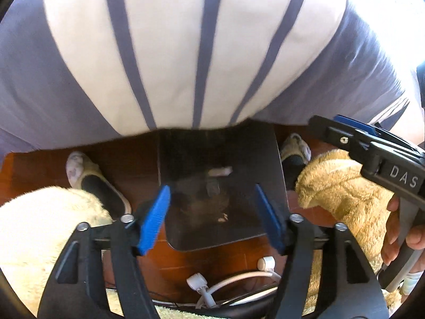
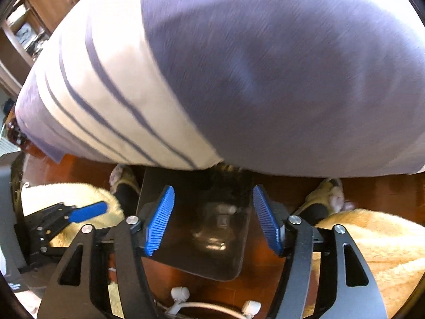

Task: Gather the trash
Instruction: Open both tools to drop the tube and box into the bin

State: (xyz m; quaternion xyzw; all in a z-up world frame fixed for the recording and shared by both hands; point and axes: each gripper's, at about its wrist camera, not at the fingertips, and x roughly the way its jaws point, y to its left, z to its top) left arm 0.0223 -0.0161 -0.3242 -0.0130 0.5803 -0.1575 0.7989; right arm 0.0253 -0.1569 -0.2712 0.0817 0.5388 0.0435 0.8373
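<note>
No trash shows in either view. My left gripper (image 1: 212, 212) is open and empty, its blue pads spread wide, pointing down toward the person's torso and feet over a dark glossy plate (image 1: 223, 186). My right gripper (image 2: 212, 219) is open and empty too, over the same dark plate (image 2: 196, 228). The right gripper also shows at the right edge of the left wrist view (image 1: 353, 130), held in a hand. The left gripper shows at the left of the right wrist view (image 2: 87, 212).
The person's striped white and lilac shirt (image 1: 202, 53) fills the upper half of both views. Slippered feet (image 1: 87, 178) stand on a red-brown wooden floor (image 1: 132, 159). Fluffy cream sleeves (image 1: 342, 183) flank the grippers. White cables and plugs (image 1: 239, 279) lie below.
</note>
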